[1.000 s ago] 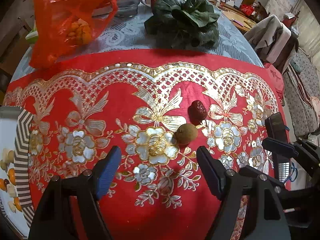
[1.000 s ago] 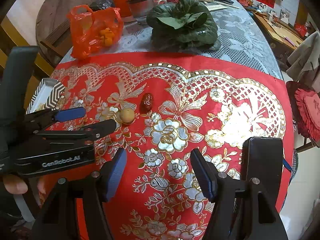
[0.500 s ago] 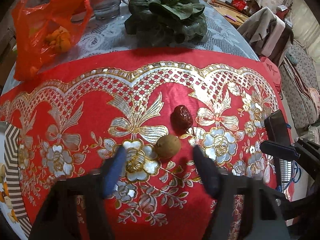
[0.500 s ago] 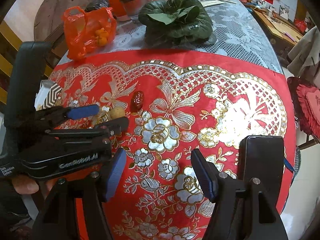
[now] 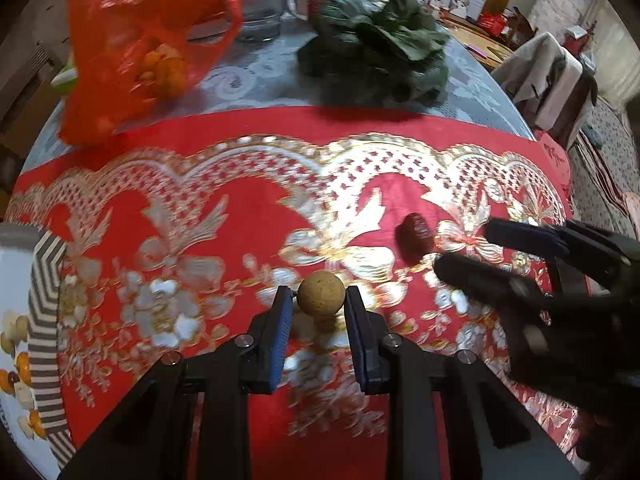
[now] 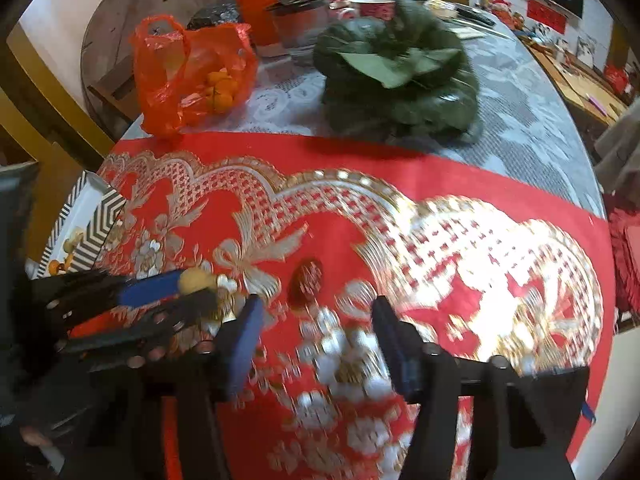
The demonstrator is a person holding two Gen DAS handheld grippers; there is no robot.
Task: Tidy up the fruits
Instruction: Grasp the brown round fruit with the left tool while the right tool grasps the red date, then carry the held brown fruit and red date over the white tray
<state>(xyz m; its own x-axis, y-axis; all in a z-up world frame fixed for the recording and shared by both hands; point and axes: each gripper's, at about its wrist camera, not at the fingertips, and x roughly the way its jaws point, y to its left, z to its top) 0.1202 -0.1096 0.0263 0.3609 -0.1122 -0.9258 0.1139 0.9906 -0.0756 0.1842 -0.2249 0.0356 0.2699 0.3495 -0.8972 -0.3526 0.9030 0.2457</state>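
Note:
My left gripper (image 5: 320,304) is shut on a small round tan fruit (image 5: 321,293), held between its blue pads just above the red and gold cloth; it also shows in the right wrist view (image 6: 194,279). A dark red date (image 5: 416,234) lies on the cloth to the right, also seen in the right wrist view (image 6: 307,278). My right gripper (image 6: 318,330) is open, just short of the date. A striped-rim tray (image 5: 48,320) with small fruits sits at the left edge.
An orange bag of tangerines (image 5: 144,52) and a bunch of dark leafy greens (image 5: 376,52) lie at the back on the lace tablecloth. Cups and jars stand behind them. A chair with clothing (image 5: 552,72) stands at the right.
My left gripper moved forward and closed on the tan fruit. My right gripper moved in toward the date and narrowed its opening.

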